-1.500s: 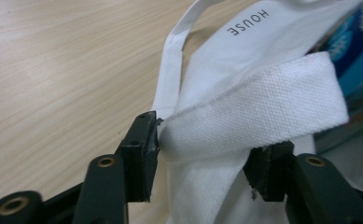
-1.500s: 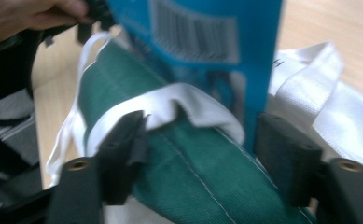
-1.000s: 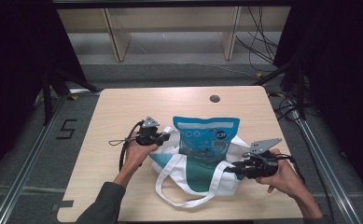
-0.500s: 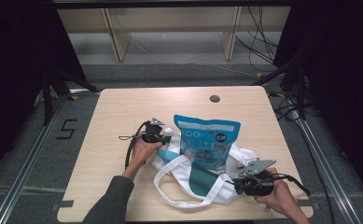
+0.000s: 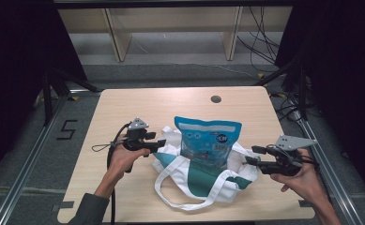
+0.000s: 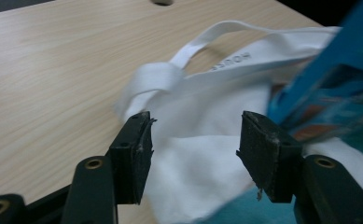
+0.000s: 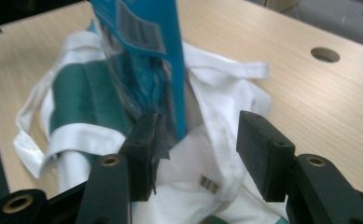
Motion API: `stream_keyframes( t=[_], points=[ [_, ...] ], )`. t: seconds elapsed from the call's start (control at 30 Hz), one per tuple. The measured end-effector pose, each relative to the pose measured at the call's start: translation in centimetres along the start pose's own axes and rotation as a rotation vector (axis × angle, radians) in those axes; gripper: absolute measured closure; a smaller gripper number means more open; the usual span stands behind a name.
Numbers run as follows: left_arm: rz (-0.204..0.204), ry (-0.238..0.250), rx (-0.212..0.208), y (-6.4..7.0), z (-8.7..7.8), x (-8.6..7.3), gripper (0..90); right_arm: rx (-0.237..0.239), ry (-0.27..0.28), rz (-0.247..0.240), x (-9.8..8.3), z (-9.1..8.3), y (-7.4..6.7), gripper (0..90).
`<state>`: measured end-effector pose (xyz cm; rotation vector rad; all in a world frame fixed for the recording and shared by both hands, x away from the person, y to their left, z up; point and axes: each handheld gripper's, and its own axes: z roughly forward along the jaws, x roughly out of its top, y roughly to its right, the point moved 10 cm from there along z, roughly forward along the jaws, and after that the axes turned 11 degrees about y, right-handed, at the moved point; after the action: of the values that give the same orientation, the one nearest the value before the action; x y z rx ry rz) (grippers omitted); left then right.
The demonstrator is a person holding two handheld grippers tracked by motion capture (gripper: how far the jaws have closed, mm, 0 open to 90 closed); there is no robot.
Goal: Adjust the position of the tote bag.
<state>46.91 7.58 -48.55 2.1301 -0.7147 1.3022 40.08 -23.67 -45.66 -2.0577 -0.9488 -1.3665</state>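
Standing wide apart, the jaws of the left tool [image 5: 162, 142] have just been opening, and nothing is gripped between them. In the left gripper view the white cloth of the tote bag [image 6: 202, 154] lies beyond and below the two black pads [image 6: 137, 149], which hang clear of it with a broad gap. A white handle loop [image 6: 160, 77] of the bag sits just past the tips, on the wooden surface [image 6: 53, 70].

Over on the other side, the right tool [image 5: 254, 155] has its jaws spread about as far, also freshly opened, with no hold on anything. In the right gripper view its pads [image 7: 263, 149] frame the bag's crumpled white edge without pressing on it, and the blue snack pouch [image 7: 142, 42] rises just ahead of the tip on the view's left side, close to it, though I cannot tell whether the two touch.

From the high view the pouch [image 5: 207, 140] stands upright in the mouth of the white and green bag [image 5: 203, 180], midway between the two tools. Each tool sits just beside the bag, one at either end, held in a hand above the surface.
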Motion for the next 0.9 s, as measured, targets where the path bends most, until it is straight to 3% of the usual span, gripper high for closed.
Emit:
stream_keyframes(
  t=[0.07,0.13,0.17,0.2,0.33,0.43,0.47,0.53,0.63,0.67,0.73,0.77,0.8,0.83,0.9],
  points=[
    [0.021,-0.011,-0.041,1.2,0.1,-0.3,42.9,-0.001,-0.032,0.005,-0.3,0.9,0.4,49.6],
    [0.012,-0.020,-0.094,2.5,0.6,-0.7,41.5,-0.010,-0.079,-0.002,-0.9,1.7,1.0,48.3],
    [0.012,-0.020,-0.094,2.5,0.6,-0.7,41.2,-0.015,-0.089,-0.010,-1.0,2.1,1.3,47.2],
    [-0.012,-0.034,-0.149,3.5,1.0,-1.2,40.9,-0.017,-0.092,-0.008,-1.2,2.6,1.4,47.1],
    [-0.010,-0.040,-0.199,4.6,1.3,-1.7,40.7,-0.003,-0.129,-0.006,-1.9,3.8,1.7,47.1],
    [-0.032,-0.021,-0.212,4.7,1.1,-1.5,41.8,-0.009,-0.144,-0.005,-2.1,4.2,1.9,47.1],
    [-0.047,-0.016,-0.237,5.1,0.8,-1.4,41.8,-0.015,-0.139,-0.032,-2.0,4.5,2.3,47.5],
    [-0.046,-0.014,-0.248,5.4,0.7,-1.4,42.3,-0.012,-0.155,-0.034,-2.0,4.8,2.4,49.9],
    [-0.043,-0.043,-0.275,5.9,0.9,-2.1,40.6,-0.019,-0.153,-0.036,-2.0,5.7,2.7,52.6],
    [-0.033,-0.051,-0.292,6.3,1.3,-2.5,36.1,-0.011,-0.160,-0.043,-2.0,6.2,2.8,53.6],
    [-0.022,-0.065,-0.292,6.6,1.5,-2.8,36.3,-0.012,-0.168,-0.031,-2.1,6.8,2.9,58.2],
    [0.019,-0.093,-0.290,7.0,1.9,-3.4,36.6,-0.013,-0.168,-0.029,-2.2,7.0,2.9,61.7],
    [0.019,-0.093,-0.290,7.0,1.9,-3.4,36.7,-0.013,-0.168,-0.029,-2.2,7.0,2.9,61.7],
    [0.051,-0.104,-0.277,7.1,2.0,-3.7,36.7,-0.015,-0.167,-0.053,-2.1,7.2,3.3,66.0],
    [0.063,-0.107,-0.269,7.1,2.1,-3.7,42.6,-0.013,-0.162,-0.052,-2.0,7.6,3.7,80.3]
  ],
)
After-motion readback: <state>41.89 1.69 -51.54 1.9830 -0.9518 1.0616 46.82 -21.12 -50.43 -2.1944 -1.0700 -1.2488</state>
